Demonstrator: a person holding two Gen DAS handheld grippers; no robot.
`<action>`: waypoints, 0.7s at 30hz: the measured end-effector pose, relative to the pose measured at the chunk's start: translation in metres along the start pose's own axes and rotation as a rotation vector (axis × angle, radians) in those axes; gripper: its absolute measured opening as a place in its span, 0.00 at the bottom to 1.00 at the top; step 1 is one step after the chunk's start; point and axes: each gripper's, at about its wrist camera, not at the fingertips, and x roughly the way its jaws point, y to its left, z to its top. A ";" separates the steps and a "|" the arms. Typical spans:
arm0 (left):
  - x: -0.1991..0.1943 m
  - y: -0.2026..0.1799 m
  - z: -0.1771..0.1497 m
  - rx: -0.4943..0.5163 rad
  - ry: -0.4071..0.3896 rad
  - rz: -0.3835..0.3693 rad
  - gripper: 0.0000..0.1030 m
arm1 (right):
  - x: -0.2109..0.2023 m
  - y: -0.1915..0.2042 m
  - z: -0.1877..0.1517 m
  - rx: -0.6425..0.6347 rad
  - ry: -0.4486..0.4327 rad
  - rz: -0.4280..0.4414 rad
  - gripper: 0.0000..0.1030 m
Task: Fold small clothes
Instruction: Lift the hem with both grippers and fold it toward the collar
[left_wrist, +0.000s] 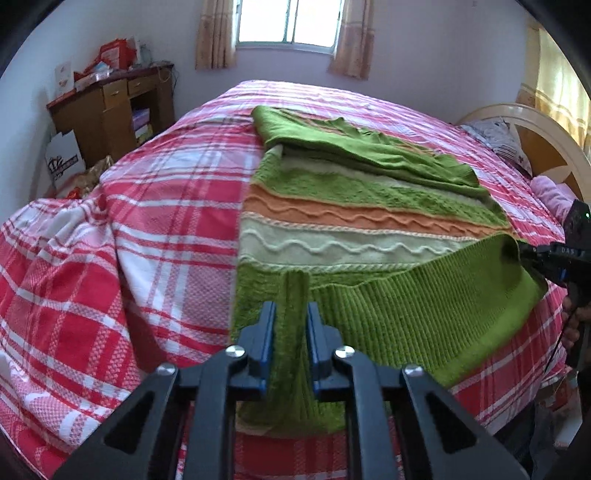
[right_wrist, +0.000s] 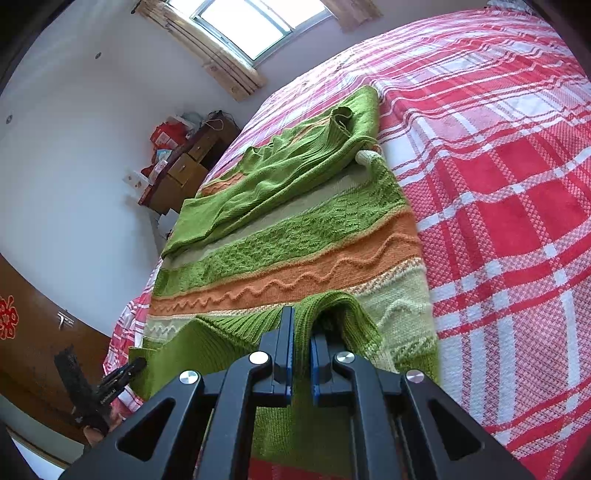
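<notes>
On the bed, w/ its red plaid cover, the green sweater lies flat, body stretched toward 12 o'clock, sleeves already folded across its upper part near the far end. Left gripper has its fingers nearly closed, pinching a ridge of the ribbed hem at the near edge; right gripper is likewise closed on a bunch of the same hem, seen at 3 o'clock in the left view. Both ends of the hem look lifted off the cover, so the step in hand is prob. the bottom-up fold: hem carried over the body. Next move, as I judge it, calls for both hands rising together & travelling toward 12 o'clock at even pace, keeping the hem taut btw them so the fold line lands straight, then setting it down near the sleeves. Room: plenty of bare cover at 9 & 3 o'clock of the sweater, far end also open. Near bed edge sits right below the grippers, so loose knit could slide off if dropped early. Cabinet at 10 o'clock & headboard at 2 o'clock stand well apart.
</notes>
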 end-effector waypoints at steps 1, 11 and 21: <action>0.001 0.001 0.000 0.000 -0.004 -0.007 0.15 | -0.001 -0.001 0.000 0.008 -0.002 0.007 0.07; 0.010 0.004 -0.001 -0.020 0.037 0.015 0.14 | -0.033 -0.013 0.017 0.106 0.011 0.225 0.08; 0.014 0.006 0.002 -0.031 0.049 0.013 0.14 | -0.095 -0.017 0.029 0.115 -0.203 0.237 0.74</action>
